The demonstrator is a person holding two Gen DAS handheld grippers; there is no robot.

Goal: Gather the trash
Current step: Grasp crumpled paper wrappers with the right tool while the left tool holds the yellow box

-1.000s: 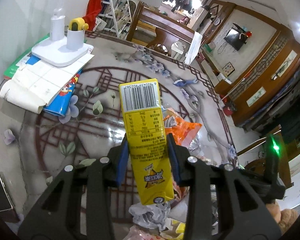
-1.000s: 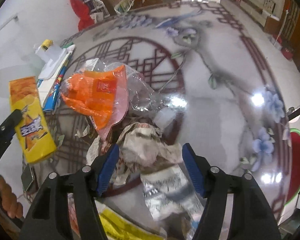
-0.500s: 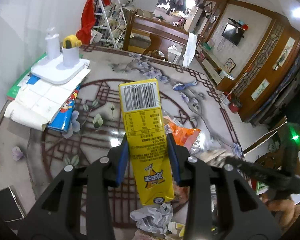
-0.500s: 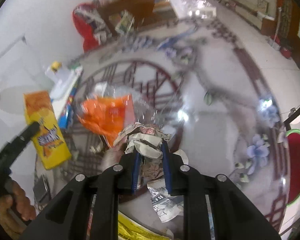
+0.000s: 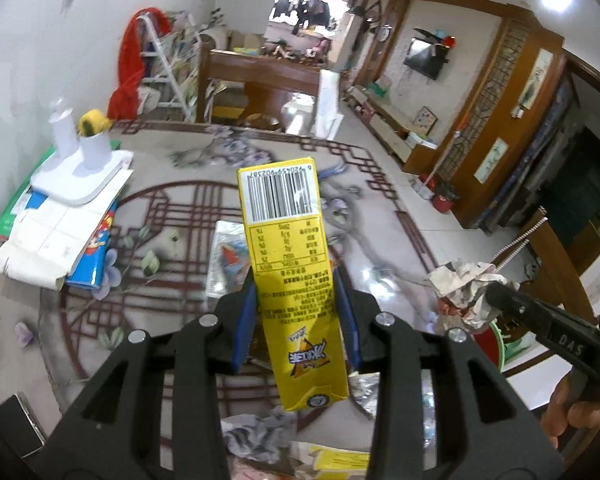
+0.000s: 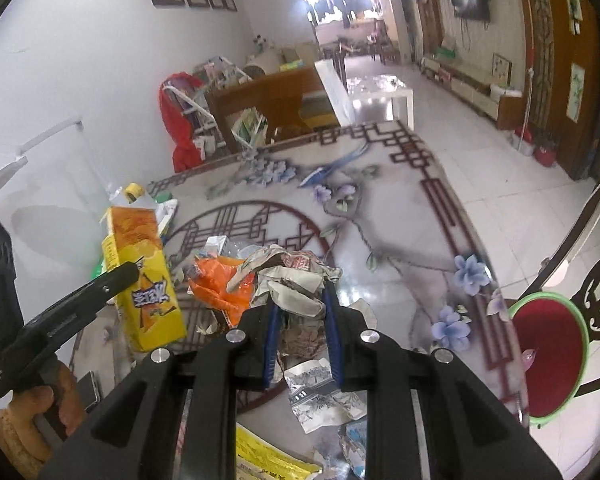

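Glass covers the patterned table [image 6: 396, 240], and most of the litter sits in one heap at its near edge. Both tongs are already loaded. The left gripper [image 5: 296, 320] has its blue pads pressed on the two narrow sides of a yellow carton [image 5: 290, 264], gripped near the lower half; the carton's long axis runs straight out along the fingers, barcode end farthest from the hand. The right gripper [image 6: 300, 320], its jaws having just been closing, is clamped on a crumpled paper wad [image 6: 292, 280], which bulges out above the pad tips.

What the next move seems to turn on is where a bin lies from these two loads — and neither view shows one. A green-rimmed red seat [image 6: 548, 352] stands off the table's right edge, beside the right hand; whether that side holds a container I cannot tell.

Still on the table are an orange wrapper [image 6: 216, 284] touching the wad's left side, printed paper scraps [image 6: 324, 396] and a yellow packet [image 6: 268, 460] at the near edge.

Only the right wrist view shows the carton's orange front and the heap under the wad; only the left wrist view shows the barcode face and a foil sachet [image 5: 228, 256] lying behind the carton, nearer the left hand.
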